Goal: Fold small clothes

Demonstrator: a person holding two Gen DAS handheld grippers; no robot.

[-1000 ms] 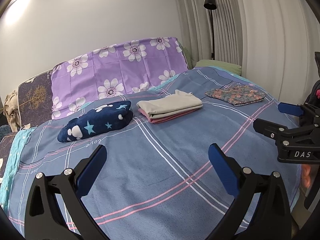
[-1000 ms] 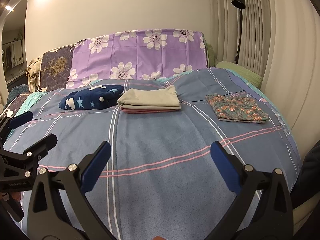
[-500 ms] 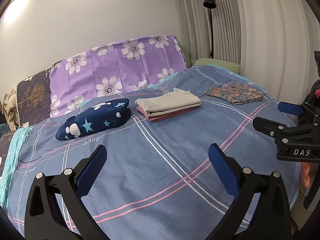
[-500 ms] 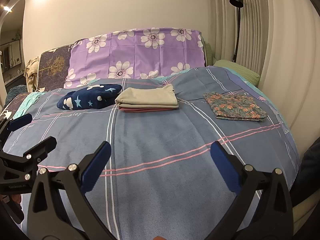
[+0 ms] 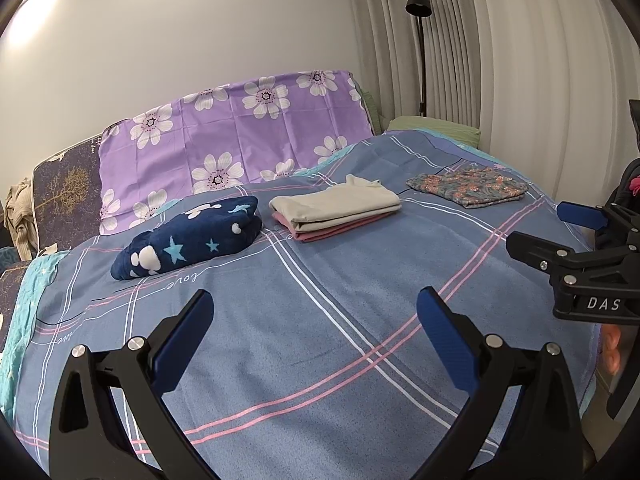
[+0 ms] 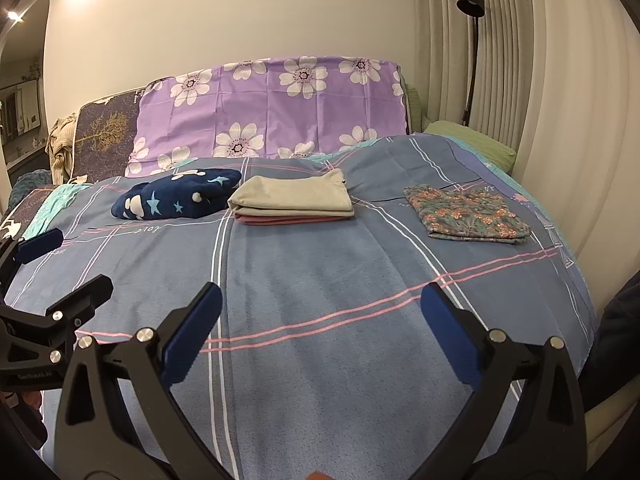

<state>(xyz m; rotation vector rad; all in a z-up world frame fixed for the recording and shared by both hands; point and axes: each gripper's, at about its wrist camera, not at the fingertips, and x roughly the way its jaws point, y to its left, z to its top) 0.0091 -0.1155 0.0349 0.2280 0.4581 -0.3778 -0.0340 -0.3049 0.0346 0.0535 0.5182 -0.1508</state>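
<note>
Sitting toward the far side of my bed are three lots of small clothes: a navy star-print piece (image 5: 188, 238) bundled up on the left, a folded beige one (image 5: 338, 206) stacked on a pink one (image 5: 340, 229) in the middle, and a flat floral piece (image 6: 468, 216) off to the right, near the bed's edge. Navy and beige are just beside each other, while the floral one is well apart from both. All of it rests on the blue plaid bedspread (image 5: 320, 320). My left gripper (image 5: 314, 338) hangs over the near part of the bedspread with its blue pads spread wide, nothing between them. Same deal with my right gripper (image 6: 320, 332), fingers wide apart and empty. Behind the clothes there's a purple flowered cover (image 6: 276, 112) propped against the wall, plus a black floor lamp (image 6: 472, 40) by the curtains (image 6: 520, 60).
</note>
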